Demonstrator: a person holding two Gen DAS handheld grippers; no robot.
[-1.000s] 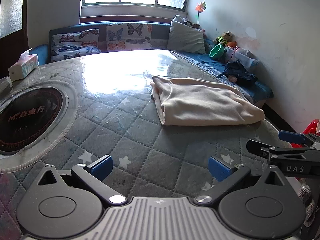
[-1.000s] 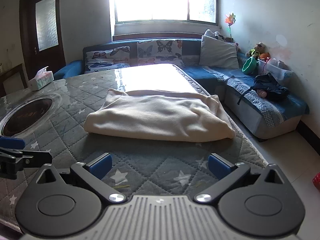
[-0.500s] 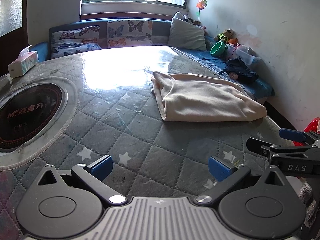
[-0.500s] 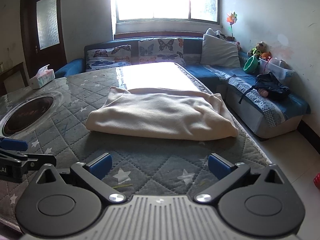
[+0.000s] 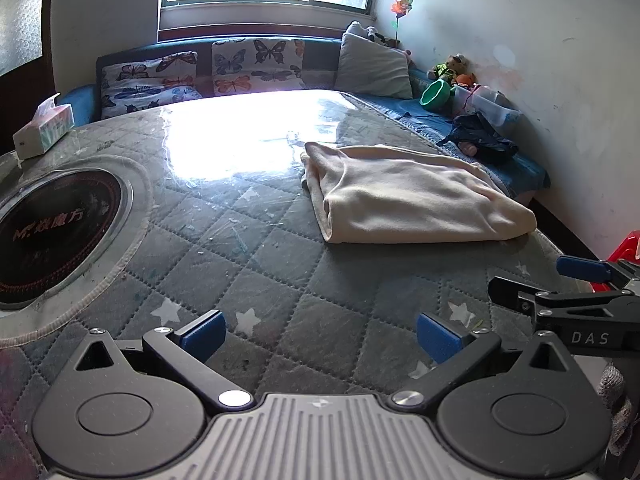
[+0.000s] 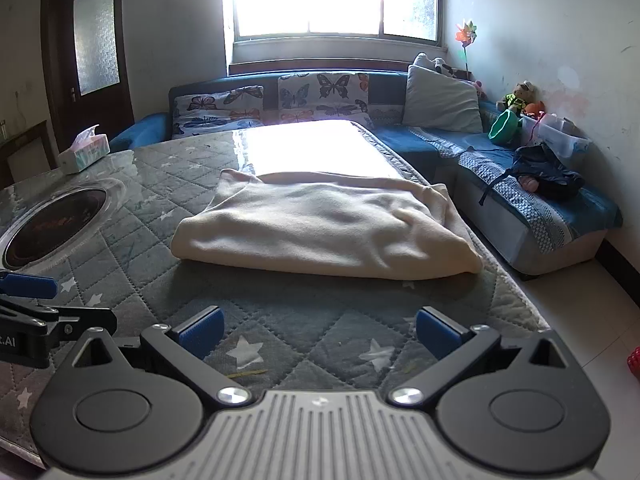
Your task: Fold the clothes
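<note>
A cream garment lies folded in a flat bundle on the quilted grey table, near its right edge; it also shows in the right wrist view. My left gripper is open and empty, low over the table, well short of the garment and to its left. My right gripper is open and empty, in front of the garment's near fold. The right gripper also shows at the right edge of the left wrist view.
A round black induction plate is set into the table at the left. A tissue box stands at the far left. A blue sofa with butterfly cushions, a dark bag and toys runs behind and to the right.
Both grippers have drawn back slightly from the garment and stay open. The garment has not moved.
</note>
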